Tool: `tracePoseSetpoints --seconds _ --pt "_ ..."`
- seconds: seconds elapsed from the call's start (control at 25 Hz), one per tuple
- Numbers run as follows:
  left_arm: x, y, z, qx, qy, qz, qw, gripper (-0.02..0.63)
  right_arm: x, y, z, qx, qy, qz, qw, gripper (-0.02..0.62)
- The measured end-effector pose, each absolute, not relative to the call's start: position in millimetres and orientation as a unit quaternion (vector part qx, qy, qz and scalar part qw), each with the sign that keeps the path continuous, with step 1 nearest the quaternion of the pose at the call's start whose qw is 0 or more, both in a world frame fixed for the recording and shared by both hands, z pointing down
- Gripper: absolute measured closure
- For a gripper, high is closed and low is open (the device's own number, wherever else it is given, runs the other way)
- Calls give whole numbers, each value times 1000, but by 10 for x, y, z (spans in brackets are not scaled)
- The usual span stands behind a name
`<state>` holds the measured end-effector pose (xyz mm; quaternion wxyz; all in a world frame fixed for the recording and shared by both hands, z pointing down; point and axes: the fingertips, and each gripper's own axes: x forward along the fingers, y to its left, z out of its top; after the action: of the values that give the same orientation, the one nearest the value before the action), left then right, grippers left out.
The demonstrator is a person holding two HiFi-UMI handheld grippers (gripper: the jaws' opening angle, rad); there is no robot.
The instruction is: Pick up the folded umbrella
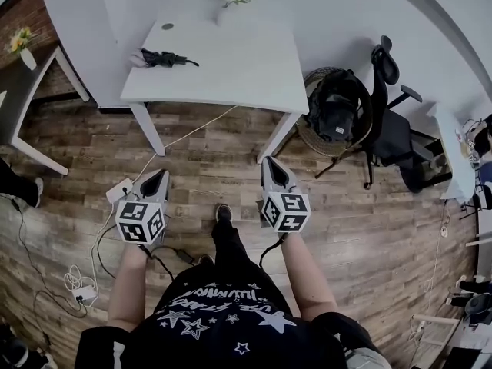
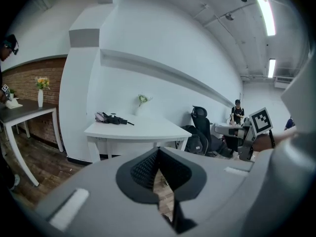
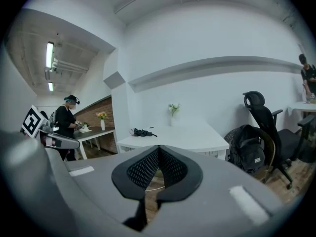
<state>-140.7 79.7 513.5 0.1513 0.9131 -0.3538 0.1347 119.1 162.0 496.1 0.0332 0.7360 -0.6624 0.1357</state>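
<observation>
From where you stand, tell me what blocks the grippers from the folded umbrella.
Nothing visible: the folded umbrella lies on the white table, only wood floor before the left gripper and right gripper.

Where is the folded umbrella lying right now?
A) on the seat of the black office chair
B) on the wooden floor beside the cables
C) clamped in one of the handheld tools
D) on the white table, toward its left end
D: the folded umbrella lies on the white table, toward its left end in the head view, with nothing gripping it.
</observation>
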Motion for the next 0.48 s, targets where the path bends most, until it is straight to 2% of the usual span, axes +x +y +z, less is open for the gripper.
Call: tracePoseSetpoints --seconds 0.48 --pt "-634 -332 5093 905 -369 155 145 603 2076 417 5030 725 -672 154 19 583"
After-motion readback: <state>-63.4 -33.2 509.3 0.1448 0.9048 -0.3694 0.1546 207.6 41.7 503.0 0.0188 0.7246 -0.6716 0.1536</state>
